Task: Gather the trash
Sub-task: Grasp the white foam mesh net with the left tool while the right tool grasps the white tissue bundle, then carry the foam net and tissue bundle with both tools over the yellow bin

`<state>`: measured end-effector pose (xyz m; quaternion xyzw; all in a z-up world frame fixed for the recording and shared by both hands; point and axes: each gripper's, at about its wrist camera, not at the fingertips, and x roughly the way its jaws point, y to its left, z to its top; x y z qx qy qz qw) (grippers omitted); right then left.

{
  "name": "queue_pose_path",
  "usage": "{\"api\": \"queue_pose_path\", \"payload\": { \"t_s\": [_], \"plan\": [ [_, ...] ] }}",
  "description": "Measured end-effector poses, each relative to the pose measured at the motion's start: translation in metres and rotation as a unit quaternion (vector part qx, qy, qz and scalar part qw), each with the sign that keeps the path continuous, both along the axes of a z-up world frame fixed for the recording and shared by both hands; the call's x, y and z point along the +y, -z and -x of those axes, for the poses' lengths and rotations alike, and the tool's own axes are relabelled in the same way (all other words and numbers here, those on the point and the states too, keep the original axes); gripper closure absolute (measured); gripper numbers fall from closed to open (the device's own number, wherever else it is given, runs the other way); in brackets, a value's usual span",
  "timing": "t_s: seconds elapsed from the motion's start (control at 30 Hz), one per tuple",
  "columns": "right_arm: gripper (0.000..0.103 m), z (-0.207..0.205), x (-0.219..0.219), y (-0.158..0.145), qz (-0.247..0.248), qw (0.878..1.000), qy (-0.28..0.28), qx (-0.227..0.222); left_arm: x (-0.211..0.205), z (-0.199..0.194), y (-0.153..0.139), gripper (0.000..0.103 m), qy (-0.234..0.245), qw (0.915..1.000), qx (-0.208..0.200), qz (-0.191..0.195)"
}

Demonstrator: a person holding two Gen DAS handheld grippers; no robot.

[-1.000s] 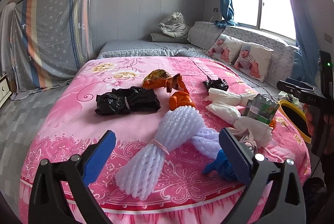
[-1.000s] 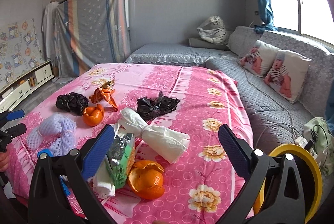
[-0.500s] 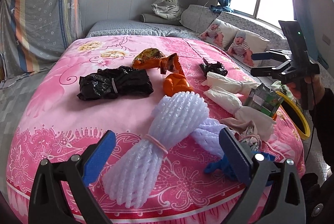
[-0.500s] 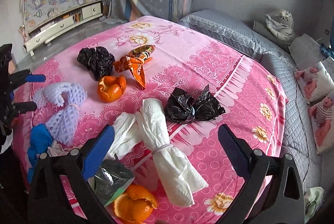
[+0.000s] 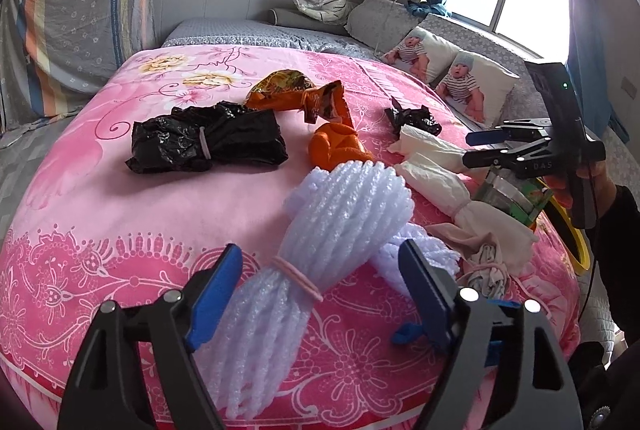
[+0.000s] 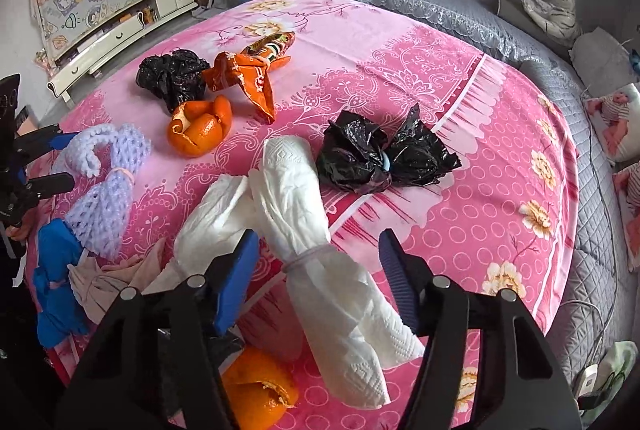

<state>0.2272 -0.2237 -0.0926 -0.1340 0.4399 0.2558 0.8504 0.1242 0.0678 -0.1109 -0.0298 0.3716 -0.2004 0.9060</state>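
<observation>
Pink floral bedspread (image 5: 100, 213) littered with banded trash bundles. Left gripper (image 5: 320, 294) straddles the white foam-net bundle (image 5: 320, 254) at the near edge; jaws closing, bundle between them, pads not yet pressing that I can see. Right gripper (image 6: 320, 270) straddles the white paper-towel bundle (image 6: 316, 242) near its rubber band; jaws closing too, gap visible on the right pad side, so no grip yet.

Other trash: black bag bundle (image 5: 204, 145) far left, orange snack wrapper (image 5: 296, 97) far centre, orange peel (image 5: 336, 149) just behind the foam net, small black bag (image 6: 380, 153) right of the paper towel, second orange peel (image 6: 256, 386) near edge under the right gripper, blue scrap (image 6: 52, 282) near left. Yellow-rimmed bin (image 5: 568, 230) off the right edge of the bed, mostly hidden.

Step, judged: double grasp, one bundle per gripper, early in the collection since nearly everything is on the bed. Next move calls for finishing both closures at the banded waists, lifting clear, carrying right to the bin. Risk: foam net squashes and slips; paper towel tail drags the peel.
</observation>
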Motion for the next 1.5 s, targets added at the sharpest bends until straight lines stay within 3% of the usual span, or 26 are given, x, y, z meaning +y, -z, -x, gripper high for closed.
{"api": "queue_pose_path", "payload": {
  "t_s": [0.3,0.53,0.67,0.8,0.97,1.17,1.5],
  "plan": [
    [0.056,-0.012,0.006,0.015,0.015,0.999,0.018,0.033,-0.015,-0.002,0.002,0.051,0.020,0.9996,0.004,-0.021],
    [0.061,-0.013,0.012,0.017,0.030,0.998,0.017,0.044,-0.023,-0.007,0.006,0.059,0.030,0.9985,0.019,-0.041],
    [0.065,-0.018,0.011,0.020,0.027,0.997,0.025,0.069,-0.019,-0.011,0.005,0.065,0.028,0.9988,0.030,-0.027],
    [0.068,-0.016,0.012,0.014,0.020,0.997,0.026,0.063,-0.013,-0.008,0.000,0.068,0.024,0.9994,0.022,-0.010],
    [0.069,-0.014,-0.002,-0.004,-0.015,0.998,0.053,0.040,0.000,0.005,-0.018,0.069,0.023,0.9995,-0.012,0.018],
    [0.069,0.003,-0.019,-0.040,-0.068,0.994,0.089,-0.018,0.015,0.016,-0.040,0.069,-0.007,0.9979,-0.048,0.044],
    [0.068,0.054,-0.066,-0.089,-0.170,0.968,0.161,-0.095,-0.001,0.029,-0.095,0.069,-0.053,0.9880,-0.141,0.035]
  ]
}}
